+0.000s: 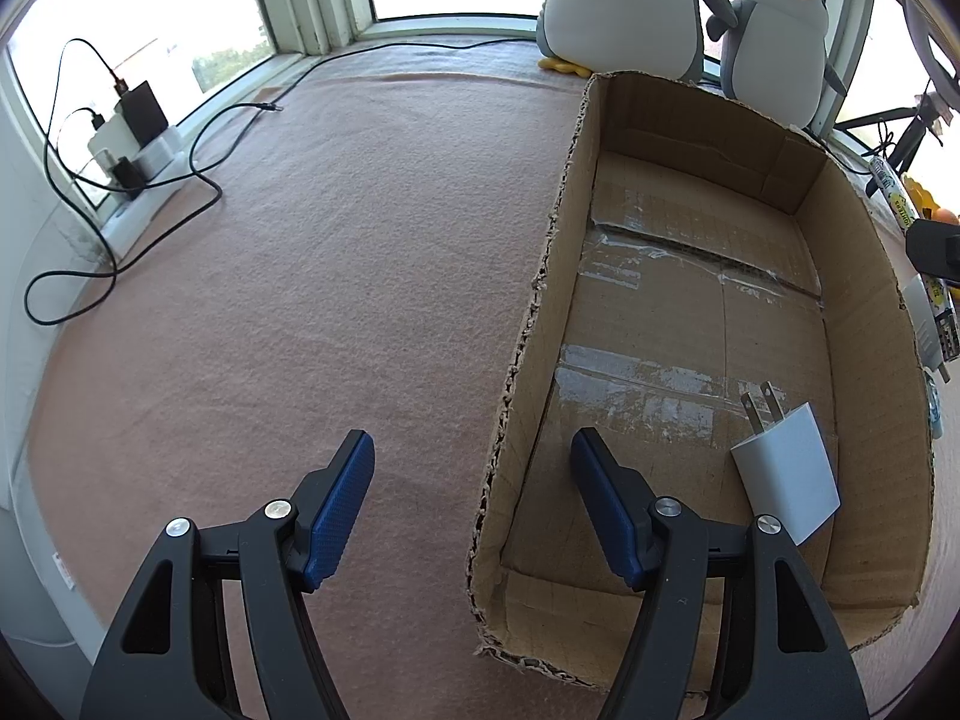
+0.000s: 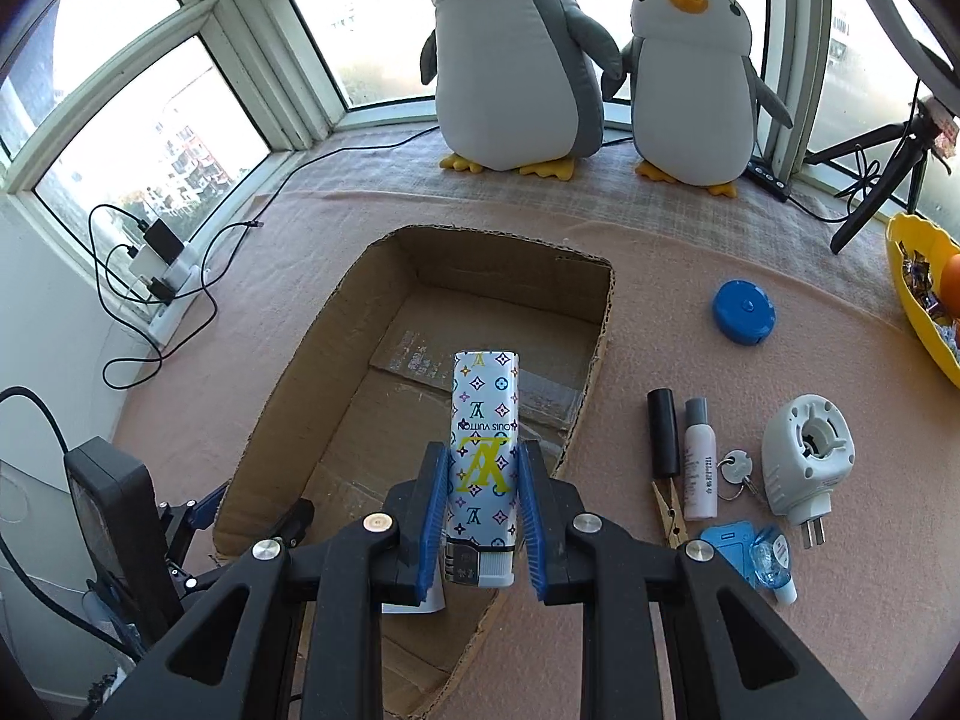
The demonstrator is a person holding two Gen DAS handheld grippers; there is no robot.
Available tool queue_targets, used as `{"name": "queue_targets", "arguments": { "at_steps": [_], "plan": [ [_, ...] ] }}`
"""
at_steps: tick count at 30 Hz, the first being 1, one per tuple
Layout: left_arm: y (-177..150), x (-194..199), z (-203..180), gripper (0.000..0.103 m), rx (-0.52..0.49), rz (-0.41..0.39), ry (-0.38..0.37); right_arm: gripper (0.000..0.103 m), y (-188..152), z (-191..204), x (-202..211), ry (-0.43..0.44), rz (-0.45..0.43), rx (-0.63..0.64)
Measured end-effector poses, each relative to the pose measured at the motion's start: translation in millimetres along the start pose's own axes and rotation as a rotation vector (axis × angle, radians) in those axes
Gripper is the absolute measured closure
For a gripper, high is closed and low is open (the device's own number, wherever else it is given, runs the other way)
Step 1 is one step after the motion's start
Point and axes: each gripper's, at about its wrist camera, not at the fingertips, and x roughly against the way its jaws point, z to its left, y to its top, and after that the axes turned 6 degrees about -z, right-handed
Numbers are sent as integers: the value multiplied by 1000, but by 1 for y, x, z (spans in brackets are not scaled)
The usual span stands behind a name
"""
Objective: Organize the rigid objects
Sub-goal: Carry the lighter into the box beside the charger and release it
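Right tongs (image 2: 483, 516) clamped on white monogram-print lighter (image 2: 483, 450) reading "LOUIS VUITTON", open cardboard box (image 2: 600, 324) beneath, left tongs (image 1: 474, 480) apart, empty.

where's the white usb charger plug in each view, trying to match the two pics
Left wrist view: the white charger plug lies on the cardboard box floor, lower right, prongs pointing up the picture, beside the right tong finger.
Right wrist view: only a white corner shows at bottom centre, mostly hidden behind the right tongs and the patterned lighter they hold.
Shared landmark: the two plush penguins behind the box.
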Motion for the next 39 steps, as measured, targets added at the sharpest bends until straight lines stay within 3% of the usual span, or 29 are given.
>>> {"name": "queue_targets", "arguments": {
  "at_steps": [19,24,39],
  "plan": [
    [-1,0,1,35,0,-1,-1,82,-7,18,-29,-16,41,64],
    [-1,0,0,35,-1,-2,0,64,-6,19,-25,-2,21,62],
    [-2,0,0,35,-1,-2,-1,62,-20,-8,1,34,-9,10]
  ]
}}
